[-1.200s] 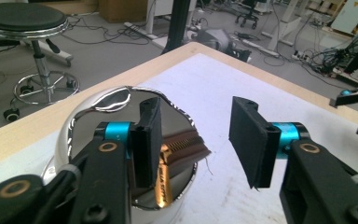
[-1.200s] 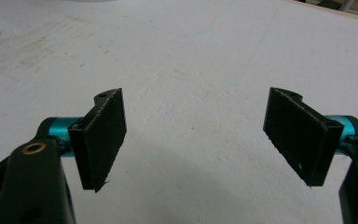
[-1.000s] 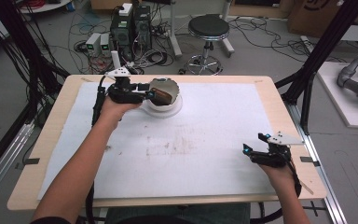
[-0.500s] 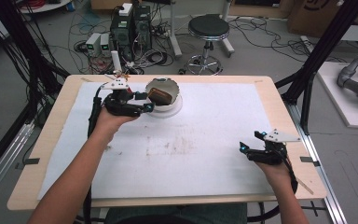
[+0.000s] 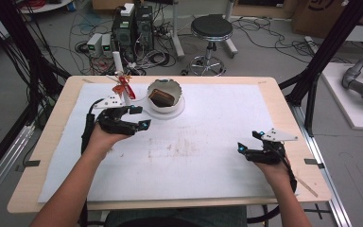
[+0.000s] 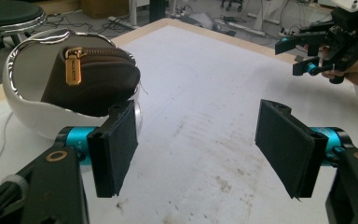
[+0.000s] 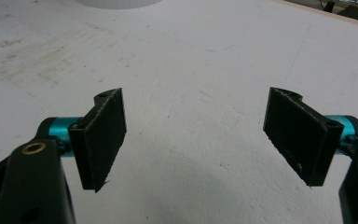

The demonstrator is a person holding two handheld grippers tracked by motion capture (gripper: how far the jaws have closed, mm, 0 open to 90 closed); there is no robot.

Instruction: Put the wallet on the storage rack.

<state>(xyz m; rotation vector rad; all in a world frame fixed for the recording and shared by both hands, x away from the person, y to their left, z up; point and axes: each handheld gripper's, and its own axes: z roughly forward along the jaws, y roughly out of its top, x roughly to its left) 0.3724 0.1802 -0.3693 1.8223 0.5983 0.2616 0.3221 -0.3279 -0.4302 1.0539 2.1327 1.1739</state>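
Pouch in bowl, both claws open over the desk.

Brown zip pouch with a gold pull tab sits inside the white bowl at about twelve o'clock on the white-covered desk. Left claw hovers just beside the bowl at its seven o'clock, jaws spread wide and empty; in the left gripper view the bowl lies just beyond the left jaw, the pouch showing above its rim. Right claw rests at roughly four o'clock, well apart from the bowl, jaws also spread, holding nothing, over stained white sheet.
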